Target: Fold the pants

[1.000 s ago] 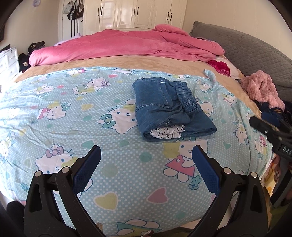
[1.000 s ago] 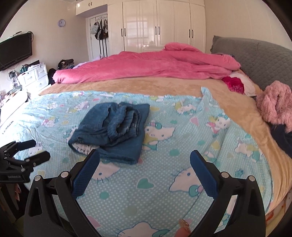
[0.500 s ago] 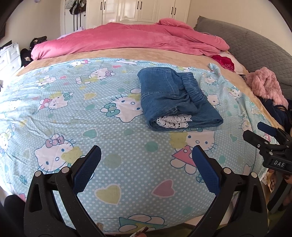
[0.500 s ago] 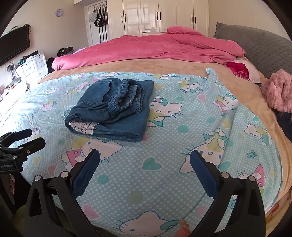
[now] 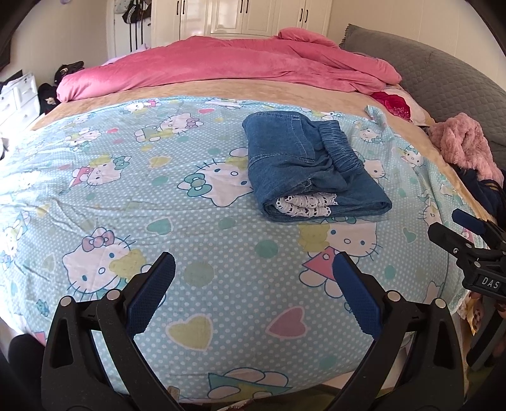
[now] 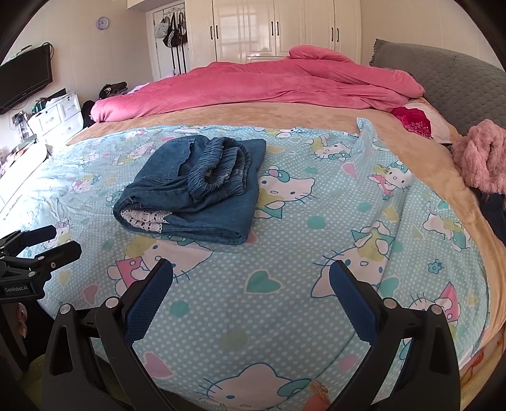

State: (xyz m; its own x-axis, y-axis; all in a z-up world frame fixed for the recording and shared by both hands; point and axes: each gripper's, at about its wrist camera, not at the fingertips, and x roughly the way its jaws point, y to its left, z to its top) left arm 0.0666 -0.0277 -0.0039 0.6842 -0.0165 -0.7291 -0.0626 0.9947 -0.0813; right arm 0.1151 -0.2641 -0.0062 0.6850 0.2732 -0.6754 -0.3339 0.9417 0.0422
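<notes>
Blue denim pants (image 5: 311, 172) lie folded into a compact bundle on the light-blue cartoon-cat sheet (image 5: 158, 196), white lace hem showing at the near end and the elastic waistband on top. The right wrist view has the same pants (image 6: 196, 186) left of centre. My left gripper (image 5: 253, 268) is open with nothing between its blue pads, held back at the bed's near edge, apart from the pants. My right gripper (image 6: 251, 275) is open too, empty, also near the edge. Each gripper shows at the side of the other's view: right gripper (image 5: 458, 234), left gripper (image 6: 44, 242).
A pink duvet (image 5: 227, 66) is heaped across the far side of the bed over a tan blanket (image 6: 253, 113). A grey headboard (image 5: 442, 85) and a fluffy pink garment (image 5: 465, 148) are at the right. White drawers (image 6: 53, 117) and a wardrobe (image 6: 275, 28) stand beyond.
Both grippers stay open and empty while the views shift slightly; the folded pants lie unmoved on the sheet.
</notes>
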